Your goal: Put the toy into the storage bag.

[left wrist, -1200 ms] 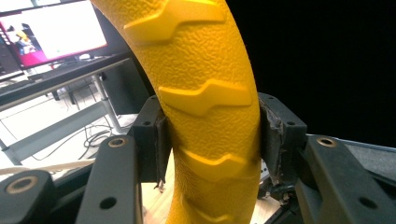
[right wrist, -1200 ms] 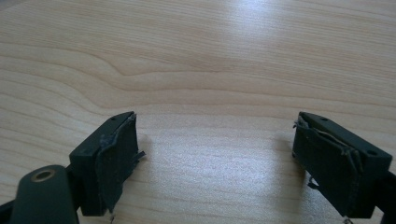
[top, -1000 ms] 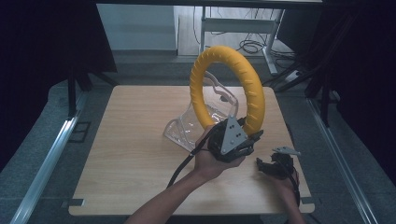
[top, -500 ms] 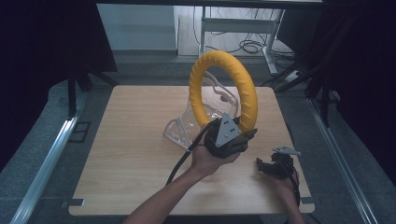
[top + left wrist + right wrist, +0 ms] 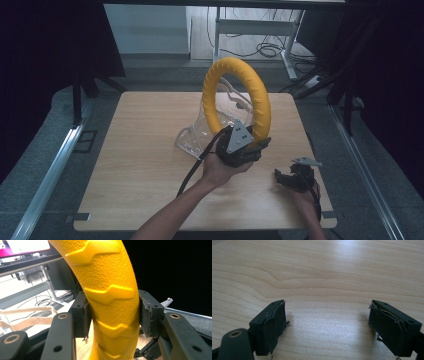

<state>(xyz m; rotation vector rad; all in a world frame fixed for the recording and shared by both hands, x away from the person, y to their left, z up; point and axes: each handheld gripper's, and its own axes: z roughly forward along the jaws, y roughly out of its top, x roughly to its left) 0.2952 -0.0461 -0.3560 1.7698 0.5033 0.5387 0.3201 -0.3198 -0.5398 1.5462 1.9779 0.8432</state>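
Yellow ring [image 5: 236,102] stands upright, pinched at its five o'clock by the left gripper [image 5: 250,145] for carrying, while the right gripper [image 5: 328,322] rests spread on the table [image 5: 130,165].

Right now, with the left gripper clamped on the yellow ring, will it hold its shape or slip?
Probably stiff: the yellow ring stands upright, round, from one grip by the left gripper. Slip seems unlikely; its pebbled, ridged skin sits between both pads. Likely light.
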